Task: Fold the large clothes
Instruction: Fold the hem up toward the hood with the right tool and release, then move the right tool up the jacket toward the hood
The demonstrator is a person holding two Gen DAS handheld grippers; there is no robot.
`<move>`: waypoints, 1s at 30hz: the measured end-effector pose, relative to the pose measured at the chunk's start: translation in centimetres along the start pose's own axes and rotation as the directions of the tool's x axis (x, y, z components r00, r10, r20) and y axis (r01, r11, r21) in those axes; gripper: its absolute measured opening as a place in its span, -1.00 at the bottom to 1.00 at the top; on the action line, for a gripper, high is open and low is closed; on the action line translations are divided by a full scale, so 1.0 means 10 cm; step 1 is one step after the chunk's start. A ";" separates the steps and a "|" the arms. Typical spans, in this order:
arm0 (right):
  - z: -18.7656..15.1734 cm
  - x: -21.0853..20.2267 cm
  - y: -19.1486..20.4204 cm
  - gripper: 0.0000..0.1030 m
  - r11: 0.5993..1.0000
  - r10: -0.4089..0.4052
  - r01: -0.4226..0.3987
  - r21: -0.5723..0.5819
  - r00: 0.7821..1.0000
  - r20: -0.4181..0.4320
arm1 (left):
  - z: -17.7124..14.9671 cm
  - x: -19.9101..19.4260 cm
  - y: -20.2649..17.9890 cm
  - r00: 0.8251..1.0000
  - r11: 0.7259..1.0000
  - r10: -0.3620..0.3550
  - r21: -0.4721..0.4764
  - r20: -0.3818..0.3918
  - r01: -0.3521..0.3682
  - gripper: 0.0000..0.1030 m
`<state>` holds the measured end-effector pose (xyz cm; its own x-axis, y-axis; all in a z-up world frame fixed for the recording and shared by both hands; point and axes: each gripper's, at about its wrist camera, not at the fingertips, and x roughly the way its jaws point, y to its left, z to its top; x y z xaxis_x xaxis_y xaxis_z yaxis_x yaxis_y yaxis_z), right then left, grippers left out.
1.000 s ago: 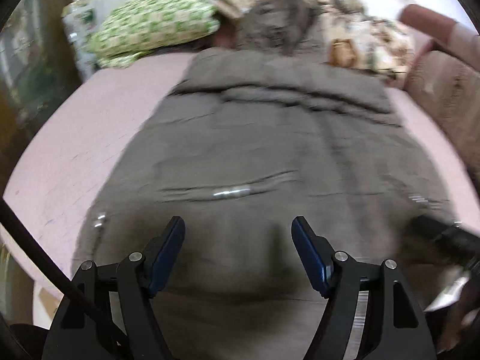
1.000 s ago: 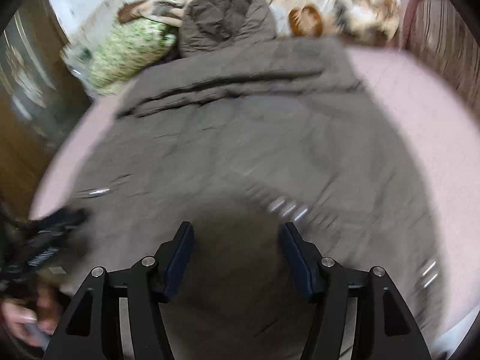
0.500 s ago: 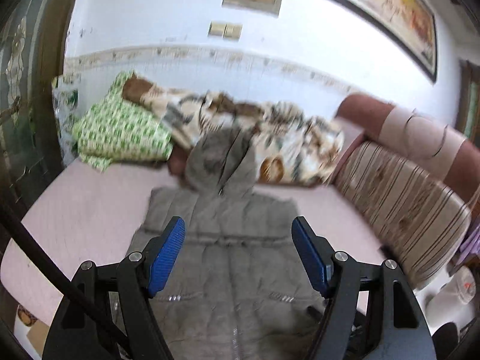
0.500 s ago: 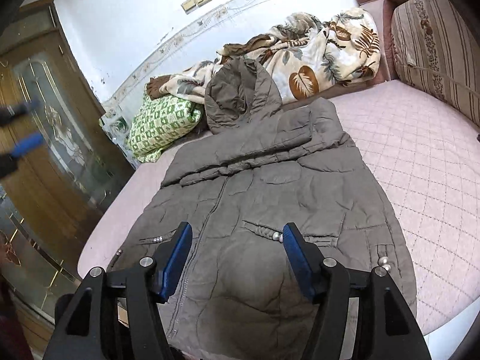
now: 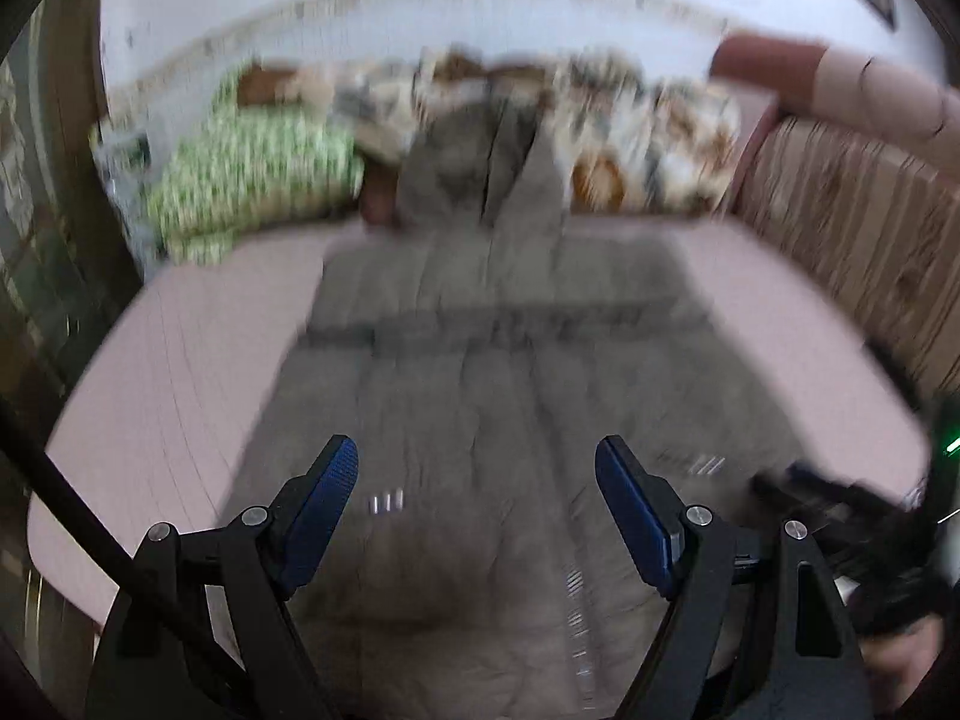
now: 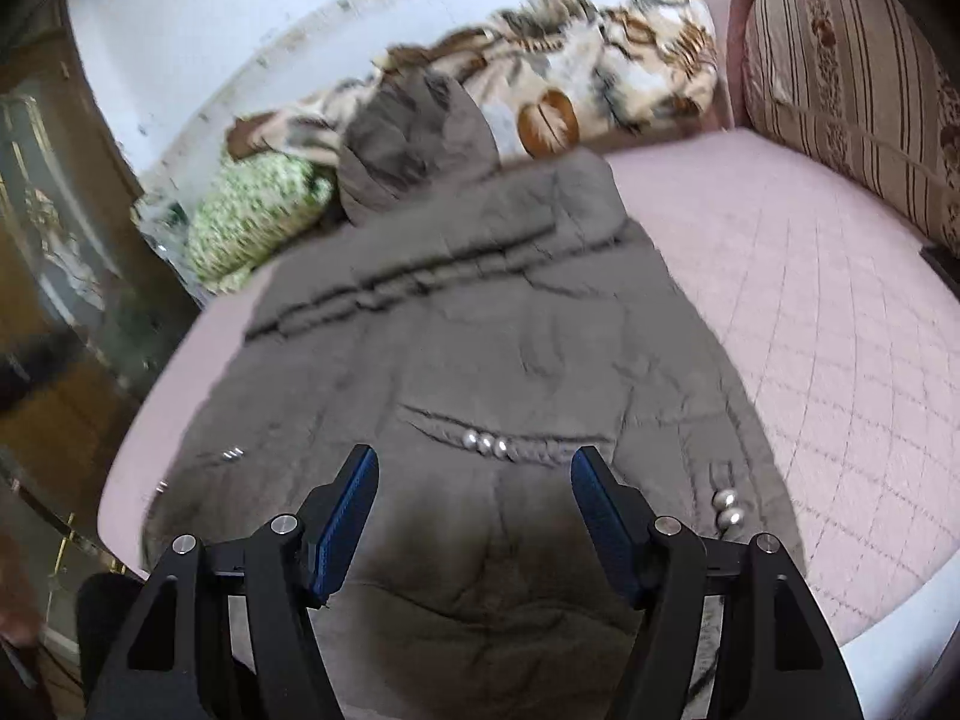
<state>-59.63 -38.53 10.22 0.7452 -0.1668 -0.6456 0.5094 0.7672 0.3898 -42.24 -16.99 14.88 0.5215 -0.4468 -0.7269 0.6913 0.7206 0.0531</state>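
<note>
Here, one grey-brown quilted coat (image 6: pixel 480 348) lies flat, front up, in the middle of a bed (image 6: pixel 840 360) covered in pale pink fabric stitched in a diamond grid. The coat is puffy and creased, with its hood (image 6: pixel 414 138) lying toward the wall. In the right wrist view, going left to right: a green-and-white patterned pillow (image 6: pixel 258 210) beside the hood, a crumpled leaf-print blanket (image 6: pixel 600 84) behind it, then a striped cushion (image 6: pixel 852 90) at the far right. Three round silvery snaps (image 6: pixel 485 441) sit in a row on one welted pocket; two more (image 6: pixel 726 509) shine at the right hem.

The left claw (image 5: pixel 477 498) hangs above the coat's lower part, blue ribbed pads wide apart and gripping nothing; that view is blurred. The right claw (image 6: pixel 474 504) is likewise spread above the hem, empty.
</note>
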 end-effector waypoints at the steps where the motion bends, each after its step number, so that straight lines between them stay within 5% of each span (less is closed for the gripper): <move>1: -0.02 0.07 0.00 0.38 1.000 -0.001 0.001 0.005 1.000 -0.024 | -0.08 0.14 0.03 0.999 1.000 0.007 -0.007 -0.032 -0.007 0.57; 9: -0.17 0.48 0.09 0.38 0.998 -0.049 0.045 -0.040 0.990 -0.131 | -0.62 0.84 0.26 0.979 0.999 0.016 -0.044 -0.203 -0.026 0.57; 17: -0.21 0.26 0.24 0.38 0.997 -0.032 0.029 -0.078 0.999 -0.043 | -0.22 0.50 0.32 0.998 0.998 0.056 -0.015 0.005 -0.056 0.57; 30: 0.32 0.19 0.66 0.38 0.988 0.043 -0.041 -0.149 0.999 0.013 | 0.30 0.73 0.49 0.987 0.992 0.116 -0.056 0.113 -0.110 0.57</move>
<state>-53.49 -35.72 13.65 0.7718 -0.1416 -0.6199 0.4089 0.8571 0.3133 -33.56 -18.33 11.91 0.6509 -0.4174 -0.6341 0.6009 0.7938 0.0943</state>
